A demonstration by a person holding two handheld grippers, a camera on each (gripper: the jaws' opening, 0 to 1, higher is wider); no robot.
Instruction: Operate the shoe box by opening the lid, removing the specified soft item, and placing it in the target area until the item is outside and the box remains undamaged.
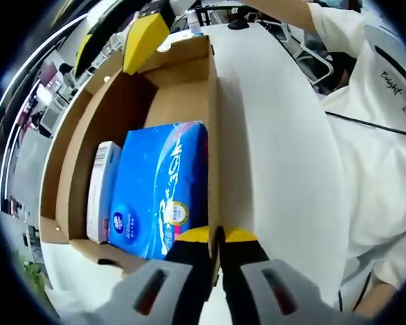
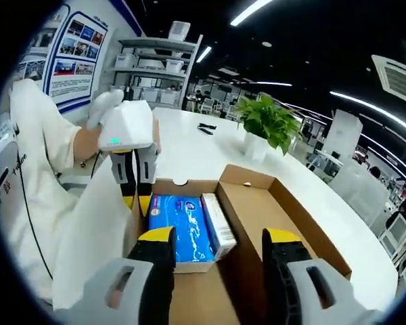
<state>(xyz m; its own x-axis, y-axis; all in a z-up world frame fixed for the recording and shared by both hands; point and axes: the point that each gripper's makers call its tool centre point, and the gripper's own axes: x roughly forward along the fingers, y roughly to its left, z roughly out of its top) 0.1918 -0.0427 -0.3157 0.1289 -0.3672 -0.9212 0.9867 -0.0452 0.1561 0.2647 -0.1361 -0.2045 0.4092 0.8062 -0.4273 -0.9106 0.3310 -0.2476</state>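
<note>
The brown shoe box (image 2: 294,210) stands open on a white table. Inside lie a blue soft tissue pack (image 1: 159,189) (image 2: 181,227) and, beside it, a narrow white carton (image 1: 101,189) (image 2: 218,227). My left gripper (image 1: 216,237) (image 2: 137,196) is shut on the edge of the white lid (image 1: 277,169) (image 2: 98,230) at the box's side, holding it swung outward. My right gripper (image 2: 220,237) hovers open over the near end of the box, above the pack and carton, with nothing between its fingers. One of its yellow fingertips (image 1: 143,37) shows at the box's far end.
A potted green plant (image 2: 267,118) and a small dark object (image 2: 206,127) stand on the white table (image 2: 189,149) beyond the box. A person in white clothing (image 1: 379,135) is close beside the lid. Shelves and desks fill the background.
</note>
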